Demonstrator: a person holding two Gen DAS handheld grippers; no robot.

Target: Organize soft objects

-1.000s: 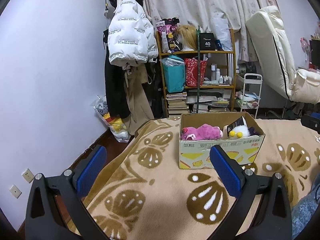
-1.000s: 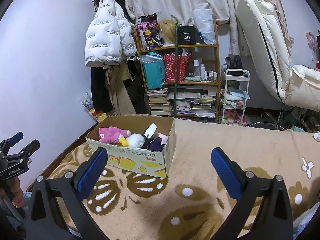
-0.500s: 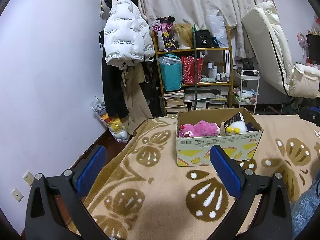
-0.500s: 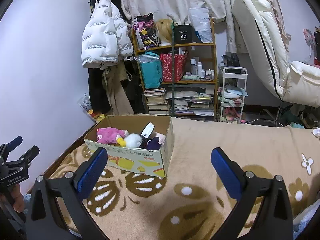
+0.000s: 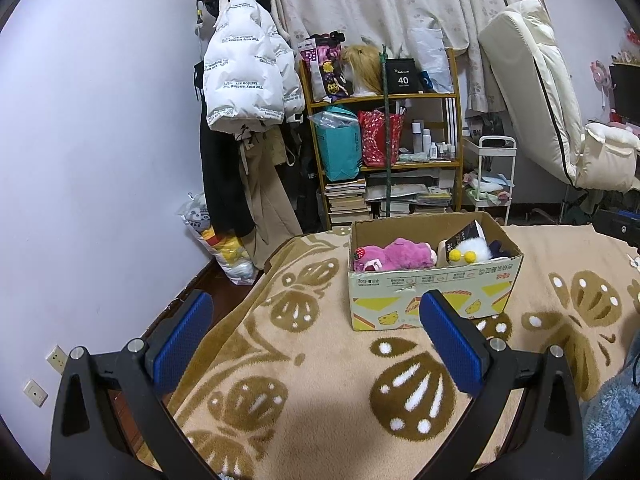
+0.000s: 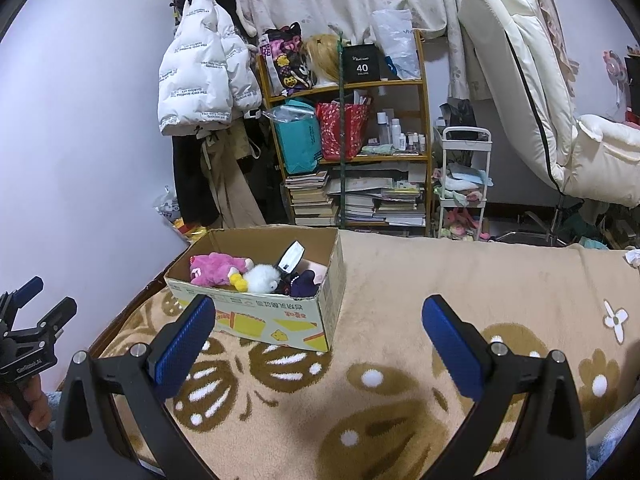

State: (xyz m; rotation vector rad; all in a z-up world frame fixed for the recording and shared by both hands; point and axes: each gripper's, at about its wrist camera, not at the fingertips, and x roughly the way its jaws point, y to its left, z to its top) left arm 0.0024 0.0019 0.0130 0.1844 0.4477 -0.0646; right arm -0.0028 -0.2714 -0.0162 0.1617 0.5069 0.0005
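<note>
both grippers are spread wide and carry nothing. the left gripper hangs over the near left part of the blanket, its blue ribbed pads well apart from the cardboard box. the right gripper hangs over the near middle of the blanket, with the box ahead of its left finger. judged from this, both are held back and open because nothing loose lies within reach; the soft objects in view are already boxed.

the box stands on the blanket toward its far left corner, open-topped, with printed yellow panels and a small tear on the near rim. inside, a pink plush toy lies on its side against the left end, fuzzy and limp. beside it sits a white fluffy toy with yellow round parts, touching a dark purple soft item at the right end. a stiff black-and-white card or packet stands tilted behind them; what it is cannot be told.

the blanket is thick pile, tan with brown butterfly-like figures and white dots, and would give under any weight. a blue fluffy fabric shows at the near right edge, possibly not yet sorted.
</note>
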